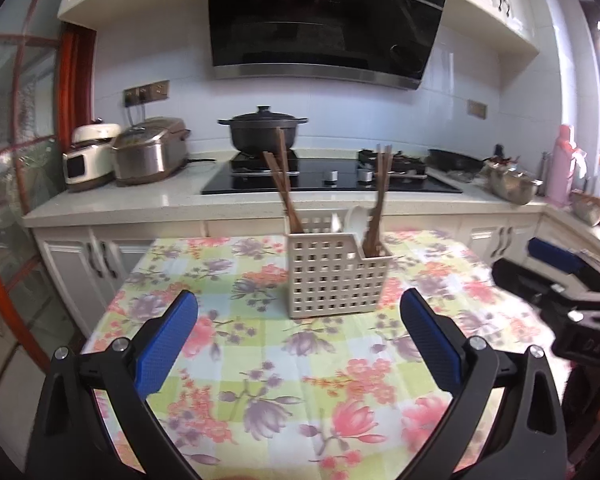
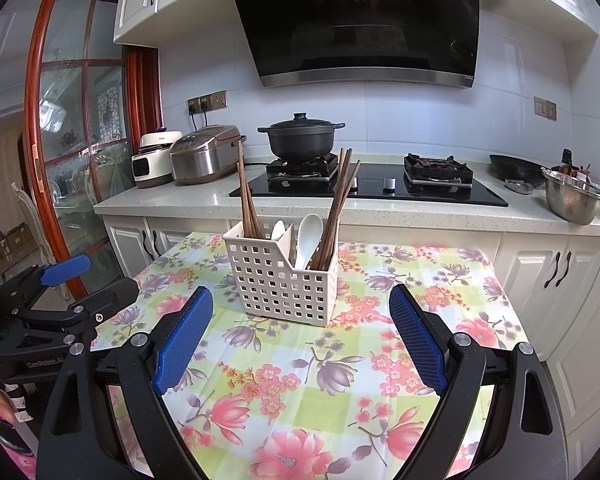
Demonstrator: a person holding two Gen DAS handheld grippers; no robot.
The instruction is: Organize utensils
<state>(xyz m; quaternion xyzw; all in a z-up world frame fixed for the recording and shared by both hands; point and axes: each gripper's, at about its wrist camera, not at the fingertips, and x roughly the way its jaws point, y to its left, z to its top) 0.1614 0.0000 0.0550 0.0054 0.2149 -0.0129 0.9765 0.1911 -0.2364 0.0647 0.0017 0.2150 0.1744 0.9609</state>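
Both grippers, left gripper (image 1: 299,306) and right gripper (image 2: 301,300), we hold wide, gripping nothing; white caddy (image 2: 278,280) near the table's (image 2: 380,360) far edge carries chopsticks (image 2: 332,216) and spoons (image 2: 309,236)

We see a surface (image 2: 300,380) covered by a floral checked cloth (image 1: 260,360). On it, towards the far edge, stands one white perforated caddy (image 2: 280,280), upright, with bare cloth all around it.
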